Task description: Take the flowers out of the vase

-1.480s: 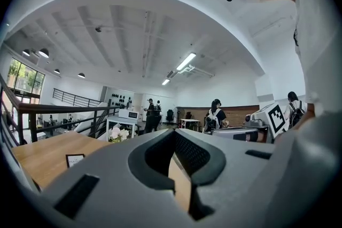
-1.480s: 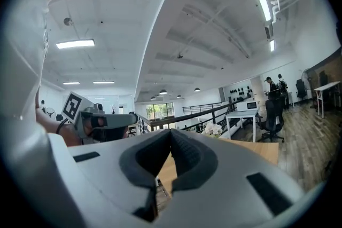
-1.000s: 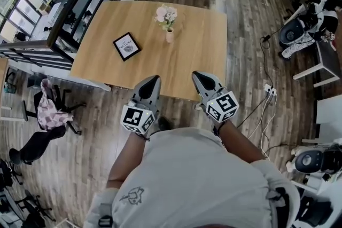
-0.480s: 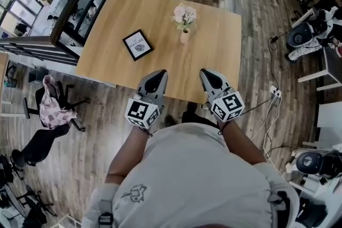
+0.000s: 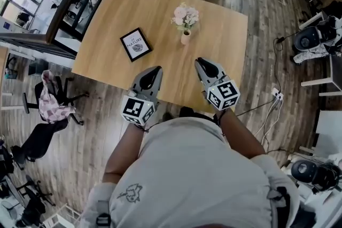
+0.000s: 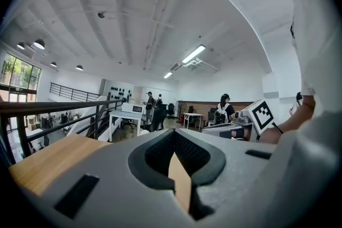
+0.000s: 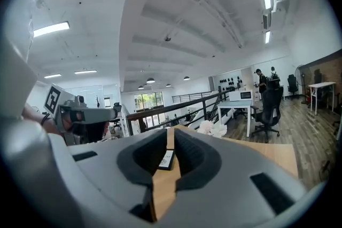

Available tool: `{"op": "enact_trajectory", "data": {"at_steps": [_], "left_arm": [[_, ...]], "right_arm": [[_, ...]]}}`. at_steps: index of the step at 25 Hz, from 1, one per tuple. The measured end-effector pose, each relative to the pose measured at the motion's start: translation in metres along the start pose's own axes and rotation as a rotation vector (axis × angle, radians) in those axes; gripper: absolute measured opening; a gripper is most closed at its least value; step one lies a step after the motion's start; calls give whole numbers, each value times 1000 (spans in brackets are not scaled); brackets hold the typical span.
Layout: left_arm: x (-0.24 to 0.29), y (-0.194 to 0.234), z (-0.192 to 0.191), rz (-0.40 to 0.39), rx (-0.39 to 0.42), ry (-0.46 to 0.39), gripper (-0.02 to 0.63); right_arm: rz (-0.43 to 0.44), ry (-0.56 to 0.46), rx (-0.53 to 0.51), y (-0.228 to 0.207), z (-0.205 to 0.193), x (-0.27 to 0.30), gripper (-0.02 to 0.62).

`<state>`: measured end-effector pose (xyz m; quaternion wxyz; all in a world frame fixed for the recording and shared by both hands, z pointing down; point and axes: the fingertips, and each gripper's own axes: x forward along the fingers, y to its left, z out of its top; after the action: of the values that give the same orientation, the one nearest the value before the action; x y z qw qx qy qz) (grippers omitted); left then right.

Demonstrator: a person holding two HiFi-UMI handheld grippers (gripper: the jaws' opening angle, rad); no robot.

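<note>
Pale pink flowers (image 5: 185, 16) stand in a small cream vase (image 5: 185, 37) on the wooden table (image 5: 224, 24), right of its middle. In the right gripper view the flowers (image 7: 212, 128) show just right of the jaws, farther along the table. My left gripper (image 5: 154, 70) is over the table's near edge with its jaw tips together (image 6: 173, 135) and nothing in them. My right gripper (image 5: 201, 63) is nearer the vase, short of it; its jaws (image 7: 171, 133) have just been opening to a narrow slit, with nothing between them.
A black-framed picture (image 5: 135, 44) lies flat on the table left of the vase. A railing (image 5: 69, 8) runs past the table's left side. A chair draped with pink cloth (image 5: 51, 105) stands at the left, and cables (image 5: 267, 107) lie on the floor at the right.
Both grippers have come forward from the table's near edge to over its top, closer to the vase. The right one has advanced further.
</note>
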<state>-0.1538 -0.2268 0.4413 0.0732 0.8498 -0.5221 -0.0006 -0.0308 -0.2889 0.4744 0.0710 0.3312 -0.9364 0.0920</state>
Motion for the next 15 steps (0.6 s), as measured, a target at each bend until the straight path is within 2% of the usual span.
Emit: {"op": "enact_trajectory", "data": {"at_steps": [4, 10, 15], "left_arm": [[21, 8, -5, 27, 2, 27, 4], [54, 31, -22, 54, -14, 65, 3], [79, 48, -41, 72, -52, 88, 3]], "right_arm": [[7, 56, 18, -29, -15, 23, 75], [10, 136, 67, -74, -51, 72, 160], [14, 203, 94, -103, -84, 112, 207]]}}
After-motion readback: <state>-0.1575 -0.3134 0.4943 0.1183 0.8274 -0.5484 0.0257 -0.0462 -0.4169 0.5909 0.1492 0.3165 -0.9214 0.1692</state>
